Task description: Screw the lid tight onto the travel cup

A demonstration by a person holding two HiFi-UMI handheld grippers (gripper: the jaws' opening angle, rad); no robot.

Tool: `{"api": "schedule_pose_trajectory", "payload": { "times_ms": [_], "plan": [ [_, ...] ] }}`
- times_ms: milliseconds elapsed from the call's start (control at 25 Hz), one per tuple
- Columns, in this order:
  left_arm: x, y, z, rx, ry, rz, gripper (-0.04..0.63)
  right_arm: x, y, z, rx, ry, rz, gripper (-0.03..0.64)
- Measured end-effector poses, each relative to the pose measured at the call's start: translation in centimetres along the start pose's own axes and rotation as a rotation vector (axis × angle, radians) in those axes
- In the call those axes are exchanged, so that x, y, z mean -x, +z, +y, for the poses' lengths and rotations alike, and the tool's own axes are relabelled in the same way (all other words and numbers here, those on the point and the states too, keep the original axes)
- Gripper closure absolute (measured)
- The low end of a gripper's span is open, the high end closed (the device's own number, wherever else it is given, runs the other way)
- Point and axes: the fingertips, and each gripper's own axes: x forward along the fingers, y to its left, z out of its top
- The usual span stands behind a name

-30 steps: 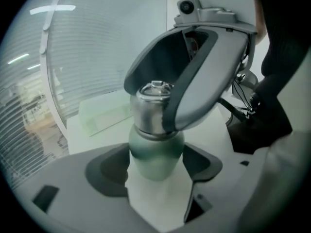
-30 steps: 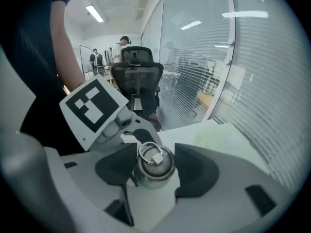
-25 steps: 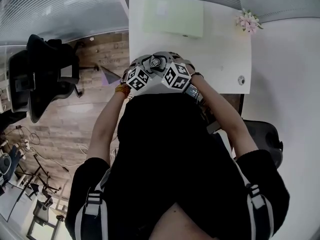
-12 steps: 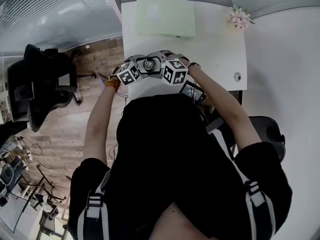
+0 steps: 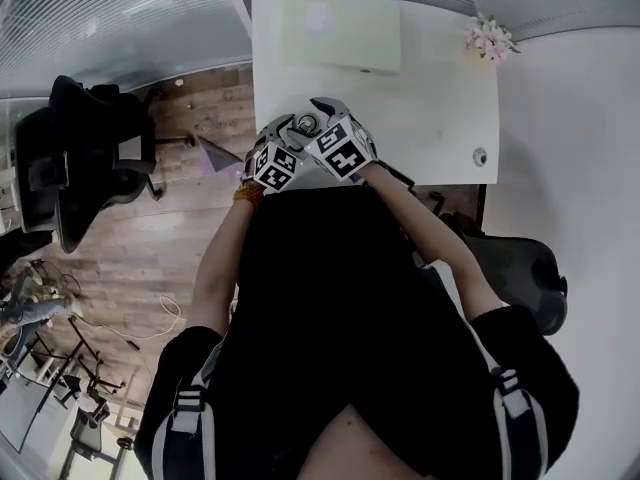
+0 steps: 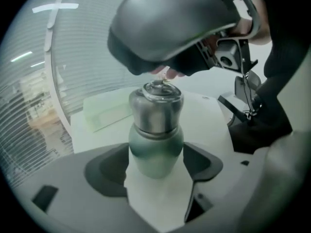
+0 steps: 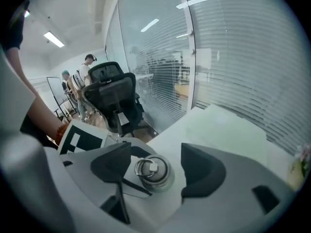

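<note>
At the table's (image 5: 430, 98) near edge, cup (image 6: 155, 142) upright, long axis vertical, rounded matte green body, metal lid (image 7: 151, 171) with ring on top, my left gripper (image 6: 155, 165) clamped on the body, my right gripper (image 7: 156, 171) above, jaws just opened wide either side of the lid, clear of it.

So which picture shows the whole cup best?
The left gripper view: the travel cup shows side-on, green body and steel lid both clear, gripped by the left tool. The right gripper view looks down on only the lid's top. The head view shows just a speck of it.
</note>
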Motion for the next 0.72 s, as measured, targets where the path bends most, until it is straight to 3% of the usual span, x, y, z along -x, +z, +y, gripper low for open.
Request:
{"api": "schedule_pose_trajectory", "payload": {
  "times_ms": [280,360,520,720],
  "plan": [
    [-0.5,-0.2,0.2,-0.001,0.036,0.03,0.242,-1.0,-2.9,0.6,-0.041,-0.014,0.16,0.311],
    [-0.5,-0.2,0.2,-0.001,0.038,0.034,0.245,-1.1,-3.1,0.5,-0.008,-0.02,0.161,0.353],
    [-0.6,-0.4,0.2,-0.02,0.018,0.046,0.248,-1.2,-3.2,0.7,0.078,0.032,0.166,0.356],
    [-0.7,-0.7,0.2,-0.124,-0.115,0.064,0.249,-1.6,-3.1,1.3,0.261,0.162,0.184,0.359]
  ]
}}
